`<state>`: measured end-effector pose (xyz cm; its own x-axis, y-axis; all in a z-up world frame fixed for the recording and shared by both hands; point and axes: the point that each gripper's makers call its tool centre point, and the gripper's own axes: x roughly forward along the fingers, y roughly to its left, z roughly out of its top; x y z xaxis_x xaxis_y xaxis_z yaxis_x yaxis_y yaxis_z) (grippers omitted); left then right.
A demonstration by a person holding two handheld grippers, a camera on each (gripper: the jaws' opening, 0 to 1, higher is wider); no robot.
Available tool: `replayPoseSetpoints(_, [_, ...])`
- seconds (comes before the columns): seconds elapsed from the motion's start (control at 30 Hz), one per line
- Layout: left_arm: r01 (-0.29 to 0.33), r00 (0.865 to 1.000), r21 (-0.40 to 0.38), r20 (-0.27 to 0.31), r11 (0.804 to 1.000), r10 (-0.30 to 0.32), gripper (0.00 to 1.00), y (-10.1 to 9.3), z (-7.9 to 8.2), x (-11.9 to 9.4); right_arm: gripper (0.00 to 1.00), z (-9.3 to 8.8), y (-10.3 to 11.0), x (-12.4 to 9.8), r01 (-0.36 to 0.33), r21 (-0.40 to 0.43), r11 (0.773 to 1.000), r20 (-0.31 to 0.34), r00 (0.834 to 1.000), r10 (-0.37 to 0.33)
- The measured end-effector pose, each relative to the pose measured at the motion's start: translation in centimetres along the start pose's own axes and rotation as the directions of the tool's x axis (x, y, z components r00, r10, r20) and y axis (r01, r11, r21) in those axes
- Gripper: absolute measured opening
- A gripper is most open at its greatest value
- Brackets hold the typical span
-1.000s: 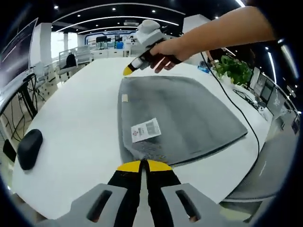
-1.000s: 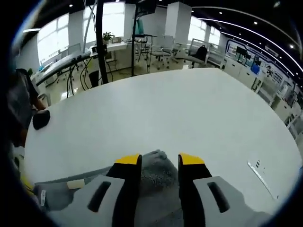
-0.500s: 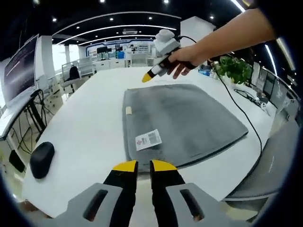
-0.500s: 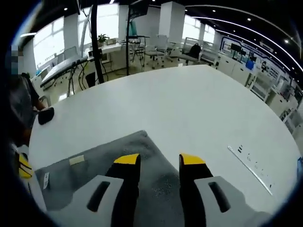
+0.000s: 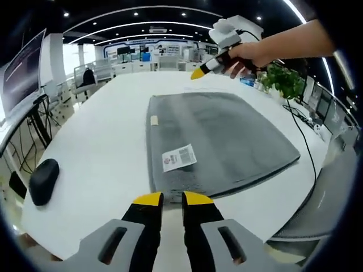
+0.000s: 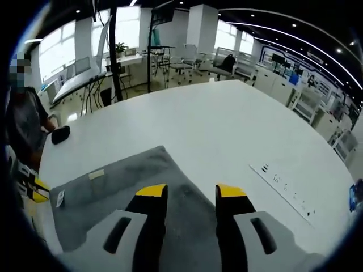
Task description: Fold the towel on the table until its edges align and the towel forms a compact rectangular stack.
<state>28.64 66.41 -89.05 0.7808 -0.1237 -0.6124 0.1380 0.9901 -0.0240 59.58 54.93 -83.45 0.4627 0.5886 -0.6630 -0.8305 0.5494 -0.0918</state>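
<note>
Both tongs have let go and pulled back since a second ago: the left tongs [image 5: 172, 198], then pinched on the towel's near edge, now hang just off that edge with a narrow gap between the yellow tips, holding nothing. The right tongs [image 6: 191, 191], then low at the far corner of the towel, are now raised above it, jaws apart and empty; in the left gripper view they are held by a hand [image 5: 245, 55] up over the far side of the tabletop [image 5: 96, 130].

Towel [image 5: 218, 139] lies flat, grey, roughly rectangular, in the middle of the white tabletop toward its right edge. Looks like a fold is just laid down and both tools released so the layers settle; probably more folding is left, since the shape is still broad rather than a compact stack.

Left gripper view gives the whole towel outline, white barcode label [image 5: 178, 157] near the close edge, small tag [image 5: 153, 119] on the left edge, black mouse [image 5: 43, 180] near the tabletop's left edge, green plant [image 5: 282, 83] beyond. Right gripper view looks the opposite way: towel corner [image 6: 160, 152] from above, the other tongs' yellow tips at far left, a person seated at the left, a white strip [image 6: 281, 190] lying on the tabletop.
</note>
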Motion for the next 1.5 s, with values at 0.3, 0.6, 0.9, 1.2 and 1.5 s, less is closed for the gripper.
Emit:
replayPoseSetpoints(0.3, [0.054,0.996,0.057,0.067,0.997,-0.058,0.14,-4.7,3.8,-0.5,0.37,0.0,-1.9,-4.2,0.023,0.022,0.999,0.021,1.0,-0.023])
replayPoseSetpoints(0.6, [0.137,0.982,0.129,0.114,0.982,-0.152,0.15,-10.4,7.5,-0.6,0.38,-0.4,-5.4,-8.5,0.074,0.085,0.994,0.043,0.996,-0.078])
replayPoseSetpoints(0.9, [0.208,0.964,0.222,0.117,0.953,-0.238,0.19,-15.2,9.4,-0.5,0.37,-1.6,-7.8,-11.4,0.103,0.126,0.987,0.049,0.993,-0.11])
replayPoseSetpoints(1.2, [0.261,0.947,0.289,0.109,0.921,-0.302,0.19,-19.9,10.0,-0.1,0.34,-4.0,-9.6,-11.6,0.114,0.183,0.977,0.036,0.992,-0.122])
replayPoseSetpoints(1.5, [0.286,0.941,0.325,0.085,0.902,-0.329,0.2,-23.2,10.1,0.4,0.32,-6.7,-10.3,-11.6,0.101,0.189,0.977,0.01,0.994,-0.105])
